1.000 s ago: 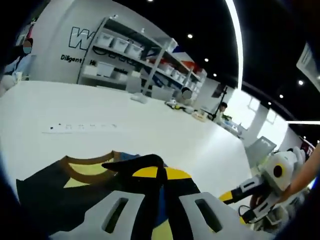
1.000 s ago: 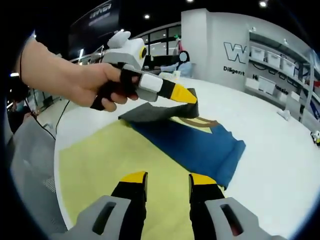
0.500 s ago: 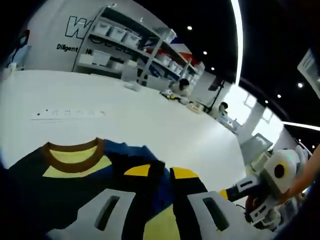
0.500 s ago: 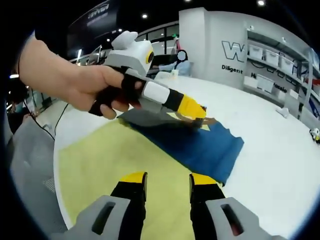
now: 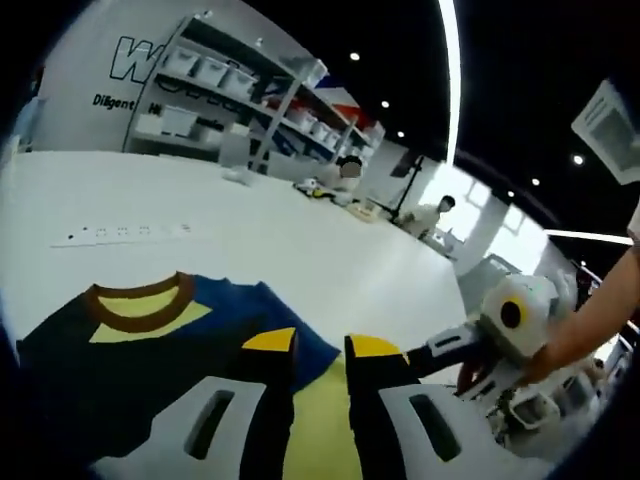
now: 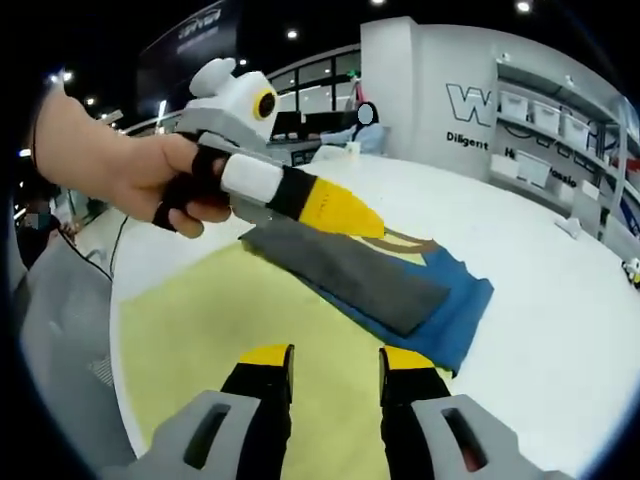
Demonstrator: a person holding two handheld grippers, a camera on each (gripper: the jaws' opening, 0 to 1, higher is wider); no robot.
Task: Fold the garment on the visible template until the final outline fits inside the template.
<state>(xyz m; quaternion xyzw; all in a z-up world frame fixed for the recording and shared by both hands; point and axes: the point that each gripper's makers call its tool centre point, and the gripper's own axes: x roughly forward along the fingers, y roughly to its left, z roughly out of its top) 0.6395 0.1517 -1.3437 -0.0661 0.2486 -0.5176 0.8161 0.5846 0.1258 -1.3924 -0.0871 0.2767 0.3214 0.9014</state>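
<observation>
The garment lies folded on the yellow template: a dark grey flap rests flat across its blue part. In the left gripper view the garment looks dark, with a brown collar and a blue edge meeting the template. My left gripper is open, with nothing between its jaws. A hand holds that left gripper just above the flap's near end. My right gripper hovers open over the template's near part, and the right gripper comes in from the right.
The white table stretches beyond the garment, and its edge runs close to the template's left side. Shelves with bins line the far wall. A row of small marks sits on the table.
The left gripper carried the dark flap over the blue part and let it go. The flap now lies flat, and the left gripper has drawn back above it. The right gripper stayed put.
</observation>
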